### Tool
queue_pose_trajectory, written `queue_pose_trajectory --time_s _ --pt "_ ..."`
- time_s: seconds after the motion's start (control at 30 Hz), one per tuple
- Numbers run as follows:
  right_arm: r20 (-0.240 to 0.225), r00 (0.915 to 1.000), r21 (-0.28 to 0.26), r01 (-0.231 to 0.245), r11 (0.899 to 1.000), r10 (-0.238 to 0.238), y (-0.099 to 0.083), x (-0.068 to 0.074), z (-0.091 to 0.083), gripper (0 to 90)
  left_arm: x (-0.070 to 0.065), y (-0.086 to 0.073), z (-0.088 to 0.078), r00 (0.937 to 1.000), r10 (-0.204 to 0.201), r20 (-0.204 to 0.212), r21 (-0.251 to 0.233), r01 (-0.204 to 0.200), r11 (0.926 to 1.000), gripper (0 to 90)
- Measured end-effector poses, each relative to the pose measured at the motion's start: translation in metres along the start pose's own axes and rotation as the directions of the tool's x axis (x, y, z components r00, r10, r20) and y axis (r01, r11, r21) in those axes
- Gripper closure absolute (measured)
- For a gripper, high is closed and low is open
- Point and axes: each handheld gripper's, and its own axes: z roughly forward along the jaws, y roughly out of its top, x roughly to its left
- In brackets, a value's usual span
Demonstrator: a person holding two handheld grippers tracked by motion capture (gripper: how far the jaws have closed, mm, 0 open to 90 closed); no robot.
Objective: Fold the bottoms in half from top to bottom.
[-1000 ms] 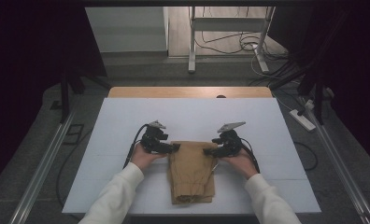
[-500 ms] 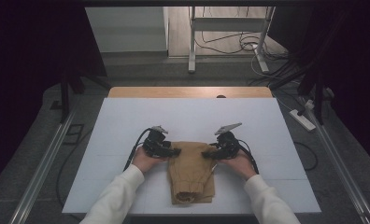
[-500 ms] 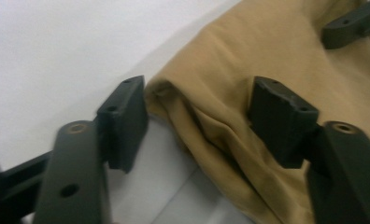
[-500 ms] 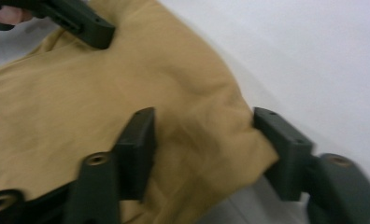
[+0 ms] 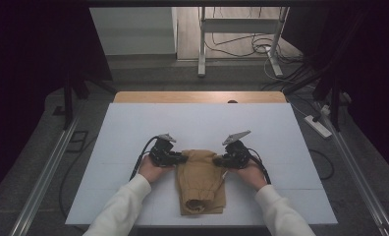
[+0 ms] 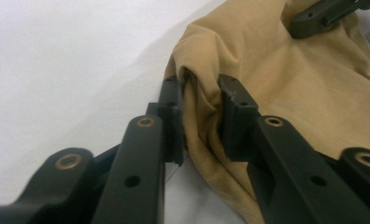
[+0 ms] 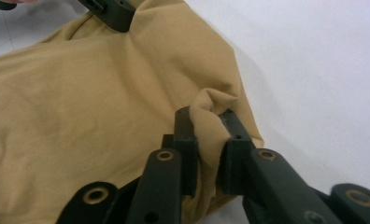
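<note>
A folded tan cloth garment (image 5: pixel 201 181) lies on the white table top (image 5: pixel 197 123), on the side close to the person. It sits right between the two grippers.

On the left, the left gripper (image 5: pixel 179 158) is at the garment's far left corner. Its jaws have just been closing. In the left gripper view a bunched fold of the tan cloth (image 6: pixel 199 100) stands between the jaws and they pinch it from both sides. The white table is just beside this gripper, on its outer side.

On the right, the right gripper (image 5: pixel 218 160) is at the garment's far right corner. Its jaws have just been closing too. In the right gripper view a little hump of cloth (image 7: pixel 211 123) is squeezed tight between them.

So I think the step in hand is grabbing the two top corners. The grab looks done. The next move most likely calls for both hands to lift together, at the same height and speed, so the cloth does not slip out or hang crooked. Then they can fold it over or spread it flat.
</note>
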Motion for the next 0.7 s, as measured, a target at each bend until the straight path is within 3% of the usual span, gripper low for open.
queue_pose_trajectory --time_s 0.43,0.7 --pt "0.063 0.9976 -0.078 0.033 0.996 -0.028 0.008 -0.001 -0.009 83.6 -0.004 0.012 -0.010 0.9984 0.045 -0.036 -0.074 -0.047 0.9961 76.6" --pt "0.078 0.9968 -0.118 0.029 0.993 -0.020 0.017 -0.011 -0.011 83.7 0.006 0.025 -0.012 0.9976 0.046 -0.052 -0.104 -0.051 0.9933 76.7"
